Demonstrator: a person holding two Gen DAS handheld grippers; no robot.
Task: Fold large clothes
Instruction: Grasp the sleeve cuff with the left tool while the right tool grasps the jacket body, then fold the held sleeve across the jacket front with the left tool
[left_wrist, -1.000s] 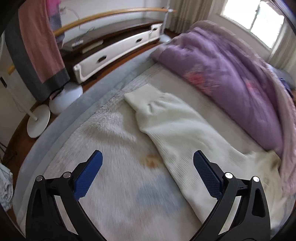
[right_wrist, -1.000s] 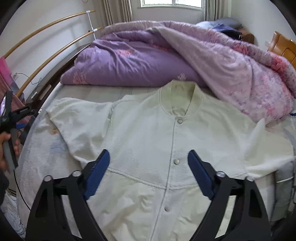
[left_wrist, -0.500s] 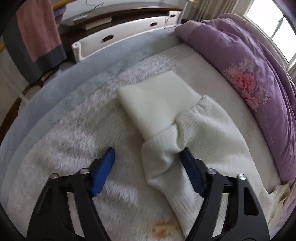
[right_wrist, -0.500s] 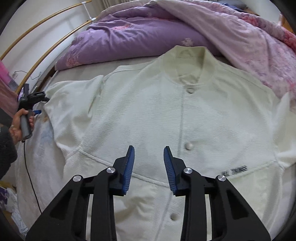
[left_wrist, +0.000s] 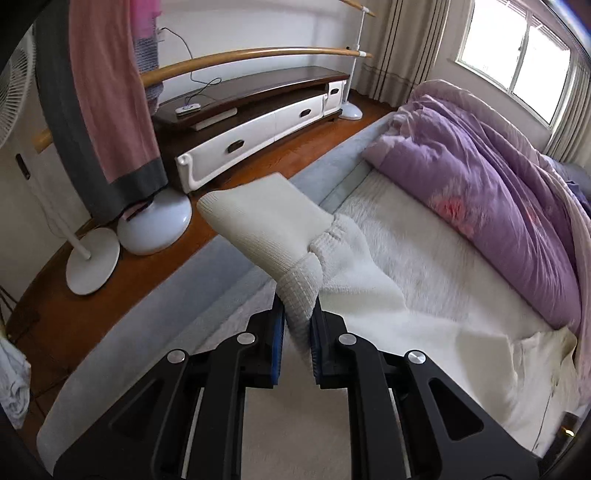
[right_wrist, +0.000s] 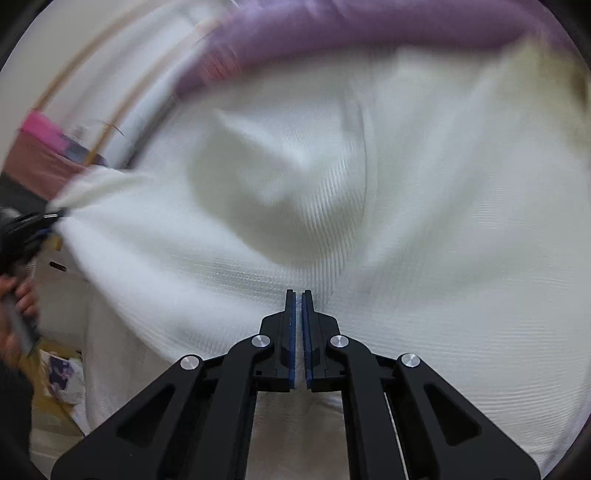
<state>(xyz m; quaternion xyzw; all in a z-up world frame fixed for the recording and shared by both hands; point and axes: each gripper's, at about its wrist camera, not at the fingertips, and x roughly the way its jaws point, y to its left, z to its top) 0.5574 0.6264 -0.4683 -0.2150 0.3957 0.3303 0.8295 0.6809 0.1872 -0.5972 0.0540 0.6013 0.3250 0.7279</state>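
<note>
The jacket (left_wrist: 424, 332) lies spread on the bed (left_wrist: 417, 236), its body toward the near edge and its sleeve (left_wrist: 273, 229) lifted out over the left edge, while the quilt (left_wrist: 480, 184) is heaped along the far side, and the cabinet (left_wrist: 258, 122) stands on the floor beyond the left edge.
</note>
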